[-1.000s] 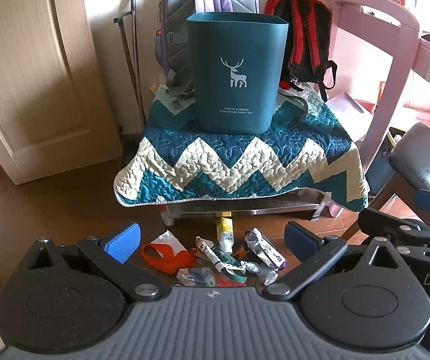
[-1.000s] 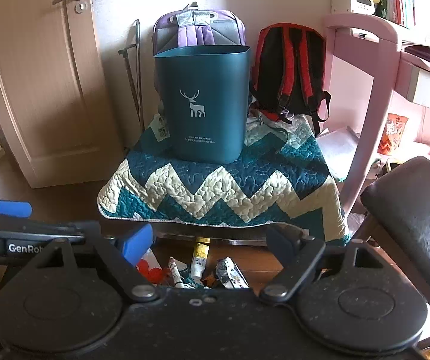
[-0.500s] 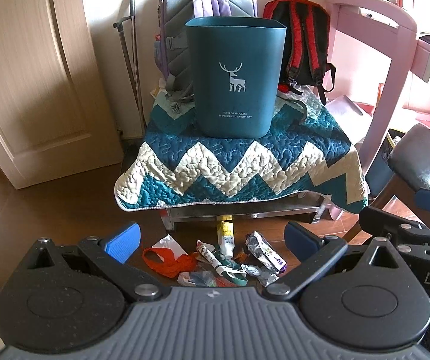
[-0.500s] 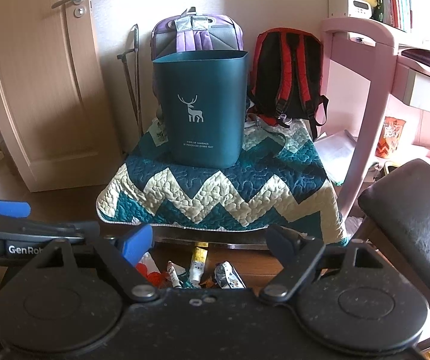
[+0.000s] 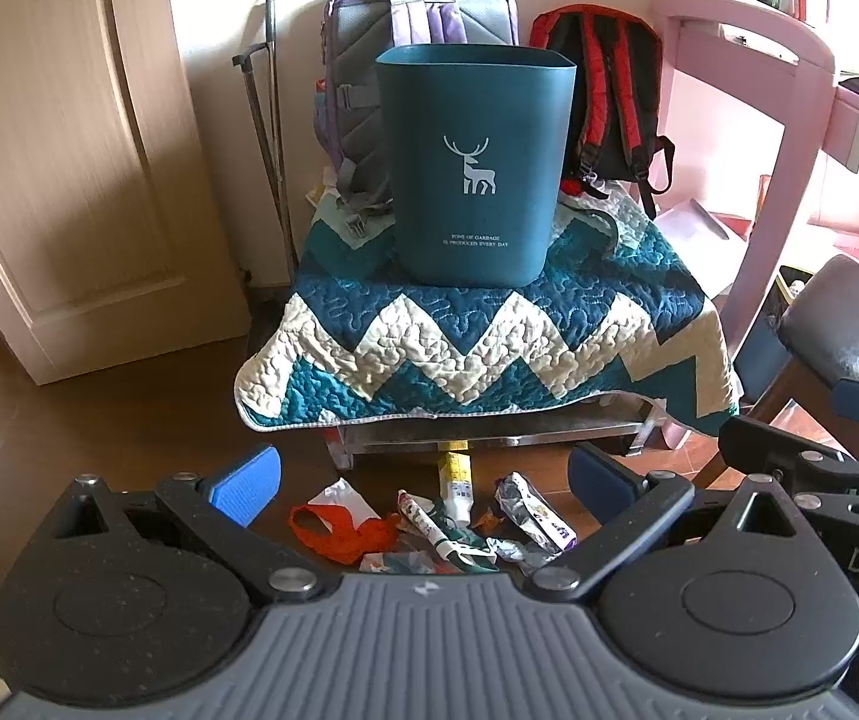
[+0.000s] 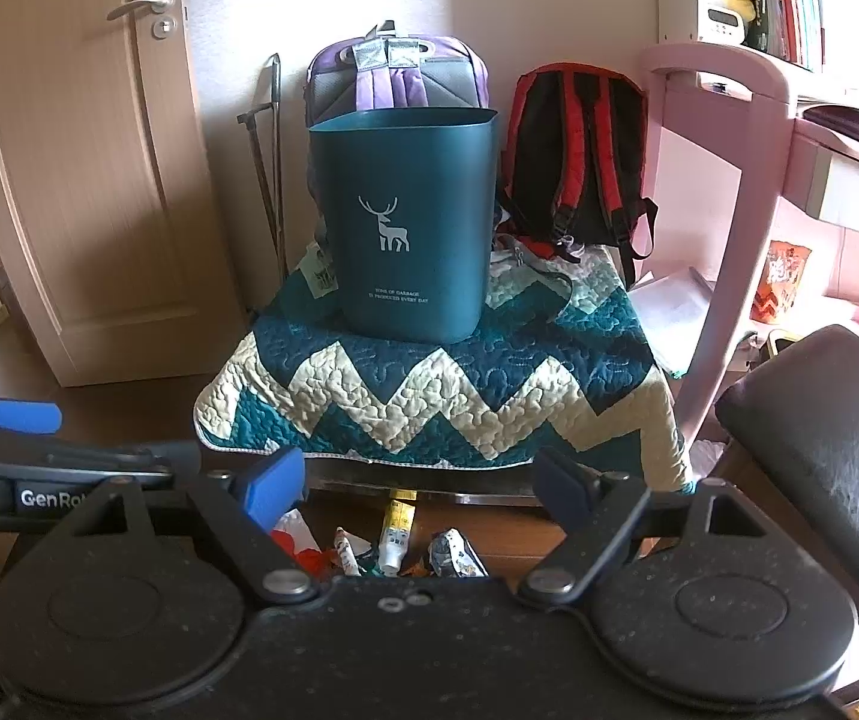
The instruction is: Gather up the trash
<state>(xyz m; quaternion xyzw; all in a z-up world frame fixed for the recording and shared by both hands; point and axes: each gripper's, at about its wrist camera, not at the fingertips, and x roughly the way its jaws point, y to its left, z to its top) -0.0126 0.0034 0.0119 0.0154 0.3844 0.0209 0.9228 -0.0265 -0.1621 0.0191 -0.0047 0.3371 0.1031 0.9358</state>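
Note:
A teal bin with a deer mark (image 5: 471,162) (image 6: 407,222) stands on a low table under a zigzag quilt (image 5: 477,348) (image 6: 429,396). A pile of trash lies on the floor in front of the table: an orange-red bag (image 5: 339,531), a yellow-white tube (image 5: 455,480) (image 6: 396,534), a marker-like tube (image 5: 426,522) and crumpled foil wrappers (image 5: 534,516) (image 6: 456,555). My left gripper (image 5: 423,477) is open and empty, above and short of the pile. My right gripper (image 6: 417,483) is open and empty, beside the left one.
Behind the bin stand a purple backpack (image 5: 423,12) and a red-black backpack (image 5: 609,90). A wooden door (image 5: 63,150) is at the left. A pink desk frame (image 5: 789,120) and a dark padded seat (image 5: 849,324) are at the right.
Both grippers have tilted or lifted slightly, so the bin, table and trash sit lower in the views. Jaws stay open. Nothing was picked up.

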